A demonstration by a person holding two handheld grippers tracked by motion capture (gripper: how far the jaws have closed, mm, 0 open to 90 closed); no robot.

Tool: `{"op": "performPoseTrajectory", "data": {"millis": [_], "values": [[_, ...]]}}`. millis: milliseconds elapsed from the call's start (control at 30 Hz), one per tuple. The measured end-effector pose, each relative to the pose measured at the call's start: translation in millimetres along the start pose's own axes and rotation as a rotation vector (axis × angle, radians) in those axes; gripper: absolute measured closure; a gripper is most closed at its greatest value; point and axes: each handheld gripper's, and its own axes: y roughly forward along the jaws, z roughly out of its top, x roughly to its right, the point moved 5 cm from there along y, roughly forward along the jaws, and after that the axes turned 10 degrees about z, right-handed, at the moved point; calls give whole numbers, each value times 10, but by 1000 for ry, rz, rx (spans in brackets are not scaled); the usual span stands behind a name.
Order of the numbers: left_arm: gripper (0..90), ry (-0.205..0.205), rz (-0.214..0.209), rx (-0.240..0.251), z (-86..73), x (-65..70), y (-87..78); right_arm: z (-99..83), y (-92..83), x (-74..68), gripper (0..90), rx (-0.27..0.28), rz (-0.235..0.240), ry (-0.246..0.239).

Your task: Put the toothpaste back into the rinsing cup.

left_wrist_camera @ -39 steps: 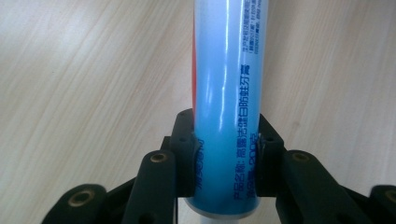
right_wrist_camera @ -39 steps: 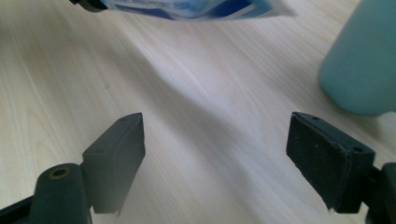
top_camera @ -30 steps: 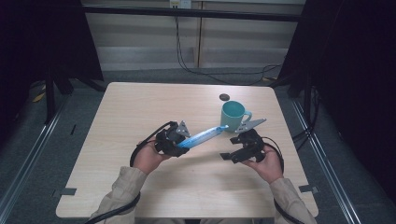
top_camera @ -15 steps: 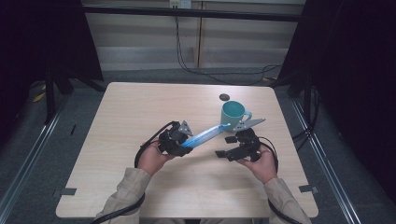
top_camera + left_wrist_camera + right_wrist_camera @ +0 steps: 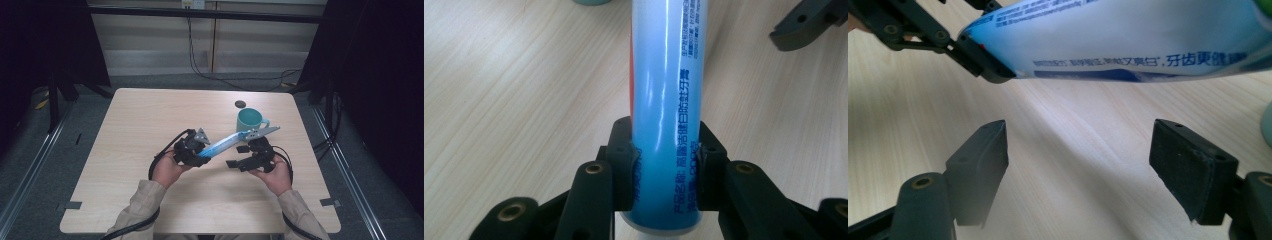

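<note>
Bright tabletop, dark surroundings, soft close-ups

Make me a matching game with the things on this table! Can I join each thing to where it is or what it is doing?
Things:
1. toothpaste tube
2. teal mug
3. right gripper
4. small dark disc

States:
A. open, nothing between its fingers
B. clamped in the left gripper, lifted over the table
C. lying near the table's far edge, behind the mug
D. standing upright on the table

Pairs: 1-B, 2-D, 3-A, 4-C
</note>
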Motion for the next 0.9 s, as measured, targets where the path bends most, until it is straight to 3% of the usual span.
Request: {"op": "performPoseTrajectory", "data": {"millis": [333,500,733,900], "values": [[687,3,-16,12,49,82,42,58,13,-5,250,44,8,11],[686,-19,-27,28,59,77,28,114,-21,-19,247,81,23,18],[684,-54,-32,24,35,57,48,166,-57,-25,245,114,59,65],[683,-71,-29,18,40,70,69,202,-53,-15,243,125,57,92]]}}
